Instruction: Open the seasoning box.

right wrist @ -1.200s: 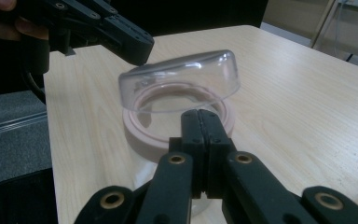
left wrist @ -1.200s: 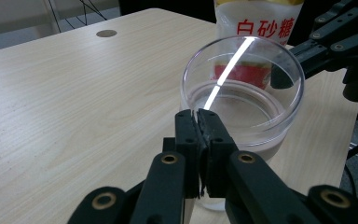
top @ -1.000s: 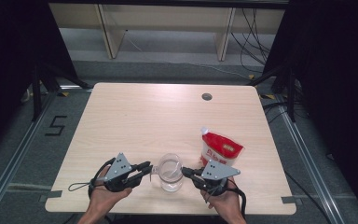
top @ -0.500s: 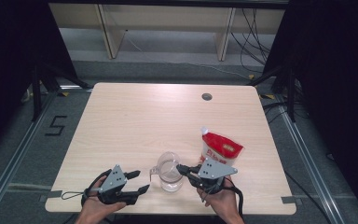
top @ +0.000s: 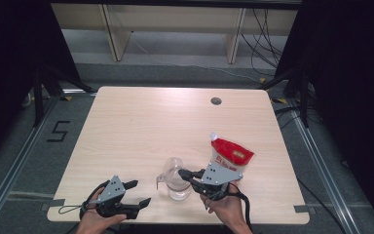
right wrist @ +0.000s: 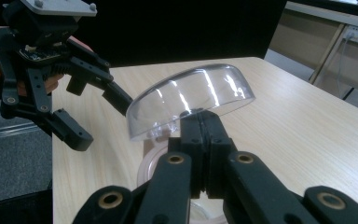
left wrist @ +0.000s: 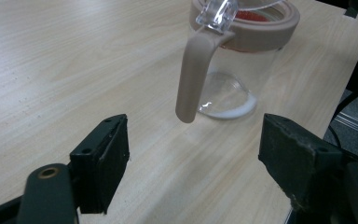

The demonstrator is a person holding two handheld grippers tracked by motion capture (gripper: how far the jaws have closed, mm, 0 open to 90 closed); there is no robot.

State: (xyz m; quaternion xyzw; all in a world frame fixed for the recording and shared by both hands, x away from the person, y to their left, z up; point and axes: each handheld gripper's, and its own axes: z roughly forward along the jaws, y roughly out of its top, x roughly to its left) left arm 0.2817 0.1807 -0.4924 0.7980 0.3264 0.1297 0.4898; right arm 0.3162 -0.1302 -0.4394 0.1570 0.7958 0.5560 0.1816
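The clear jug (top: 177,183) with its beige collar and handle (left wrist: 192,77) stands near the front edge of the tabletop (top: 141,126), just left of the red pouch (top: 231,153), and the right hand-held gripper (right wrist: 200,122) is clamped on the edge of its clear hinged lid (right wrist: 191,100), holding the lid tipped up. The left hand-held gripper (top: 139,192) has just been opening and now stands wide and empty, apart from the handle. The step looks like opening the jug for filling; next, the left one likely needs to steady the jug or fetch the pouch.
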